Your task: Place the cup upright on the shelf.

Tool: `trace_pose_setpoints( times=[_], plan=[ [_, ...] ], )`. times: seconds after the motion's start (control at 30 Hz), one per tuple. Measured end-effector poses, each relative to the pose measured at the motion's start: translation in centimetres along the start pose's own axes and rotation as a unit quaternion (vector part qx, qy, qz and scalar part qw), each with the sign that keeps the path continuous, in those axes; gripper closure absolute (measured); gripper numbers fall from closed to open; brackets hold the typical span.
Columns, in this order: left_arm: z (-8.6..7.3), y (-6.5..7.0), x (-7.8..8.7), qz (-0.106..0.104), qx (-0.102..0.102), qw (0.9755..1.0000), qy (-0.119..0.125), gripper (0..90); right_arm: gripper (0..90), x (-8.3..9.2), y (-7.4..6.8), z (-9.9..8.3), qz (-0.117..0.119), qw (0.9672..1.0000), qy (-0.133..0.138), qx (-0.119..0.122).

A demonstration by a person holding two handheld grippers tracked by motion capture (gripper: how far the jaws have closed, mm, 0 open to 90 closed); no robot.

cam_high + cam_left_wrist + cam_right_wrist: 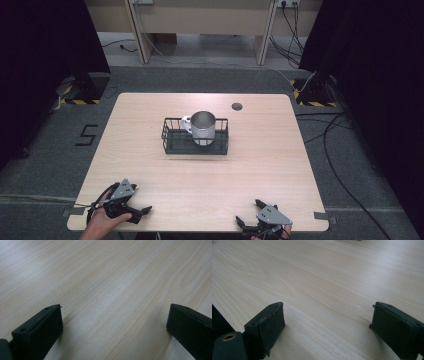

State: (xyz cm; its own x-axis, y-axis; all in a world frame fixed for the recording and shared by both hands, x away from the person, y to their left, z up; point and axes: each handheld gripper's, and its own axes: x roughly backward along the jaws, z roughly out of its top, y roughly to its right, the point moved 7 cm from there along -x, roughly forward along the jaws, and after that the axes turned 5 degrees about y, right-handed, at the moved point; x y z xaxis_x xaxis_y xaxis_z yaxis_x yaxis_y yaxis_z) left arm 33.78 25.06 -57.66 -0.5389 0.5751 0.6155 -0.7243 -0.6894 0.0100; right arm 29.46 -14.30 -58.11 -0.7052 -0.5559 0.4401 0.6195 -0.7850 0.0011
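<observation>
lab recording bay | black curtains (45, 50) | hazard-taped stand bases (82, 92) | floor cables (345, 150) | floor marking (86, 135)

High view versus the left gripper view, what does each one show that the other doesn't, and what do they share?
High view alone: a metal mug standing upright inside a black wire basket at the middle of the table, the right gripper at the near edge, a hand holding the left gripper, and the grey floor around.

Left gripper view alone: a close look at wood grain between two black jaws spread wide apart, with nothing between them.

Both: the light wooden table and the left gripper.
</observation>
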Motion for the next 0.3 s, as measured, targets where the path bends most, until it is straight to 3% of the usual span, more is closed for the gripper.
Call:
trace_pose_setpoints(
  times=[0.3],
  plan=[
    [0.0, 0.01, 0.0, 0.0, 0.0, 1.0, 0.0, 0.0, 11.5, 0.0, -0.02, 0.01, 0.0, 1.0, -0.001, 0.0]
  ],
)
